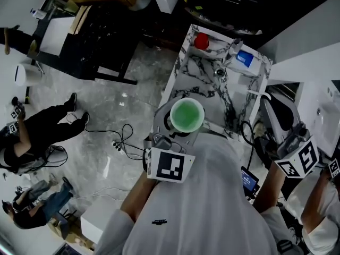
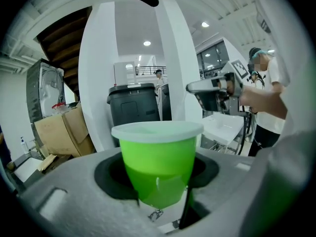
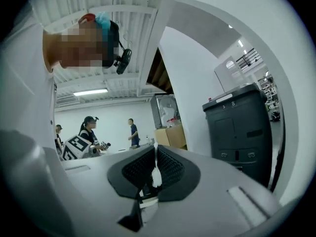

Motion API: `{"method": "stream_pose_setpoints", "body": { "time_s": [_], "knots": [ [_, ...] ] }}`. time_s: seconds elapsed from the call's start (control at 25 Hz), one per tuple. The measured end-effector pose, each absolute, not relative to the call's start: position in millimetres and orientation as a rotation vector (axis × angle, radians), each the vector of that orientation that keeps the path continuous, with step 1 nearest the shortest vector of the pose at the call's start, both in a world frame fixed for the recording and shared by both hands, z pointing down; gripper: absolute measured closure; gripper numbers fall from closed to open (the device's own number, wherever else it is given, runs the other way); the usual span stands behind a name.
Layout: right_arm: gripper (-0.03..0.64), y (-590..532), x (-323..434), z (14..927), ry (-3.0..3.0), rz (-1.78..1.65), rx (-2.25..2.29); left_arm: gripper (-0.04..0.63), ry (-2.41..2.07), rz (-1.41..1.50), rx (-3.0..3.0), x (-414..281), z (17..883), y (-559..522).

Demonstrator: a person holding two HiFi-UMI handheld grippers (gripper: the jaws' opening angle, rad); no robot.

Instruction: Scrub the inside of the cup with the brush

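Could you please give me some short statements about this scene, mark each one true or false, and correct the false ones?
1. The left gripper holds a green cup between its jaws. True.
2. A brush stands inside the cup. False: the head view shows only its bare green inside.
3. The right gripper hangs over the cup. False: it is off to the right of the marble table, well apart from the cup.
4. A red thing stands at the table's far end. True.
5. The right gripper's jaws stand wide apart. False: they are closed on a thin white piece; what it is cannot be told.
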State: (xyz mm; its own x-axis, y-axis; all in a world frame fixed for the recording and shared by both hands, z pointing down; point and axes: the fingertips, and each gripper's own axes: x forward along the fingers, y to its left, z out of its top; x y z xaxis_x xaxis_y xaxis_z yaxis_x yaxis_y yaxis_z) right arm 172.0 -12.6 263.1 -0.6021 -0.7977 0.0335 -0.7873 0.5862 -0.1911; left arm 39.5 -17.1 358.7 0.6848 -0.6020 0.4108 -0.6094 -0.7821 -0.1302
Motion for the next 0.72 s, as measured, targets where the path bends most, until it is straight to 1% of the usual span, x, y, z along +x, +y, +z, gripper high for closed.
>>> {"method": "stream_pose_setpoints", "body": {
  "time_s": [0.44,0.72],
  "knots": [
    [0.595,-13,170,331,2.798,-0.391,-1.603,0.356,-1.072,0.680,2.895,25,352,-28],
    [0.595,-8,163,350,2.792,-0.476,-1.639,0.356,-1.082,0.666,2.882,24,353,-30]
  ]
}}
